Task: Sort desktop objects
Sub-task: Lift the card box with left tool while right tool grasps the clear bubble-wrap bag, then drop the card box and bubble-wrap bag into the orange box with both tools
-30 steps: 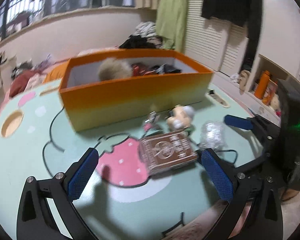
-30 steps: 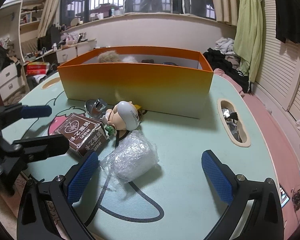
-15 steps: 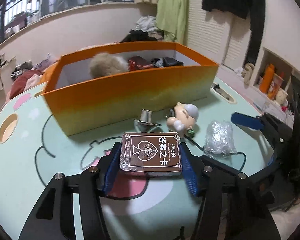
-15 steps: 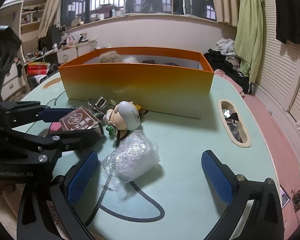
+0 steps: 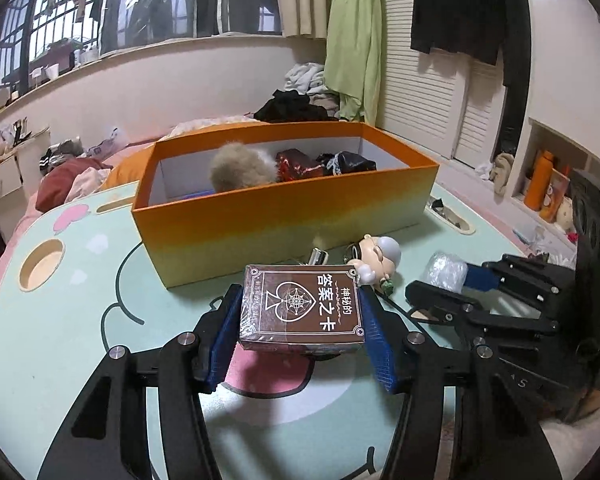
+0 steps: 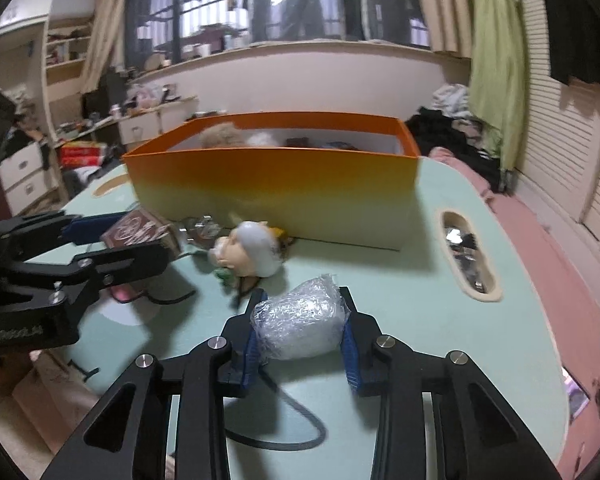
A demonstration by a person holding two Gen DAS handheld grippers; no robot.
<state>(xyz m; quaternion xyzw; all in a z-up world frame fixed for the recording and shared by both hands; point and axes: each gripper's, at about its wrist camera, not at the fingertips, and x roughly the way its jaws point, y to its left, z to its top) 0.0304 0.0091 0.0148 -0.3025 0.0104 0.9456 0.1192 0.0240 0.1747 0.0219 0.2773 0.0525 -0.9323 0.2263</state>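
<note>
Green tabletop [image 5: 60,340] under the left tool [image 5: 300,320], clamped on a stiff card box [image 5: 300,306] by its long sides, near the orange bin [image 5: 284,216]. Right tool [image 6: 300,324] is closing around a soft, crinkly plastic bundle [image 6: 300,328]; squeeze gently mid-body.

A pale green tabletop [image 5: 80,320] is carrying an orange box [image 5: 284,216], a bald figurine [image 6: 252,252] and a small metal piece [image 6: 200,228]

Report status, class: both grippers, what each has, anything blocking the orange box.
Left gripper shut on brown card box. Right gripper closing around clear plastic-wrapped bundle. Orange cardboard box ahead, open-topped. Bald toy figurine lies before it.
</note>
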